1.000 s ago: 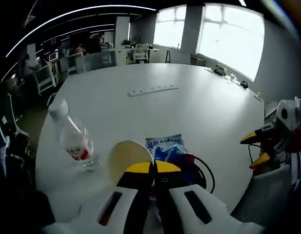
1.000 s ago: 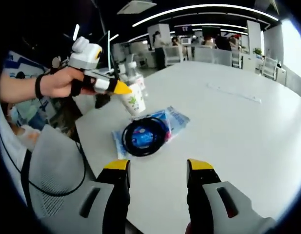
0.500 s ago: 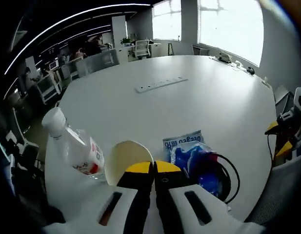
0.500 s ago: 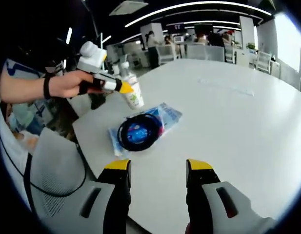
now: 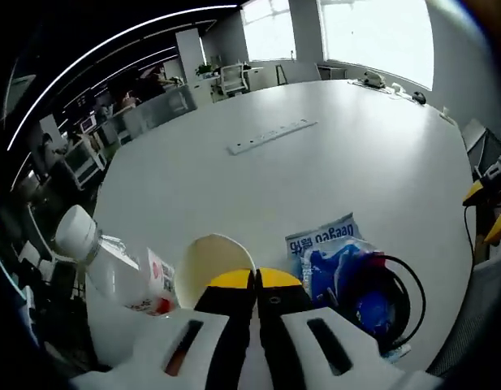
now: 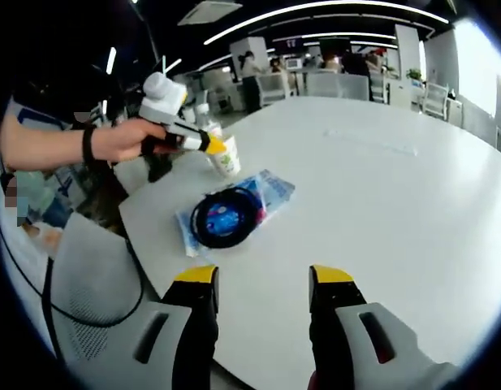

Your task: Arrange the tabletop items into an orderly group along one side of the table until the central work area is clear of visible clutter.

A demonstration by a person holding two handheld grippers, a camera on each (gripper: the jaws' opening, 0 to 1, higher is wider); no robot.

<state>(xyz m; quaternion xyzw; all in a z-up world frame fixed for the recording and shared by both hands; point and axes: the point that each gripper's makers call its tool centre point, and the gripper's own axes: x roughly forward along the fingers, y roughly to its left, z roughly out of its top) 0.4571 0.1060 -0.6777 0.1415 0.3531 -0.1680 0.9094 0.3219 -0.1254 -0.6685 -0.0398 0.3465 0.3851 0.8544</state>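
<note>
My left gripper (image 5: 256, 278) is shut on the rim of a white paper cup (image 5: 211, 261). A clear water bottle (image 5: 112, 272) with a red label stands just left of the cup. In the right gripper view a hand holds the left gripper (image 6: 213, 146) with the cup (image 6: 226, 160) near the table's corner, right in front of the bottle (image 6: 204, 122). Blue packets (image 6: 265, 193) lie flat with a black cable coil (image 6: 227, 216) on top; they also show as packets (image 5: 325, 241) and coil (image 5: 386, 296). My right gripper (image 6: 262, 279) hangs open over bare tabletop, holding nothing.
A white power strip (image 5: 271, 136) lies far out on the round white table (image 5: 356, 171), also seen as a strip (image 6: 372, 143). My right gripper (image 5: 487, 213) shows past the table's edge. Office chairs and desks stand around the table.
The left gripper has carried the cup down and closer to the bottle at the table's corner. The right gripper has stayed open and almost still.
</note>
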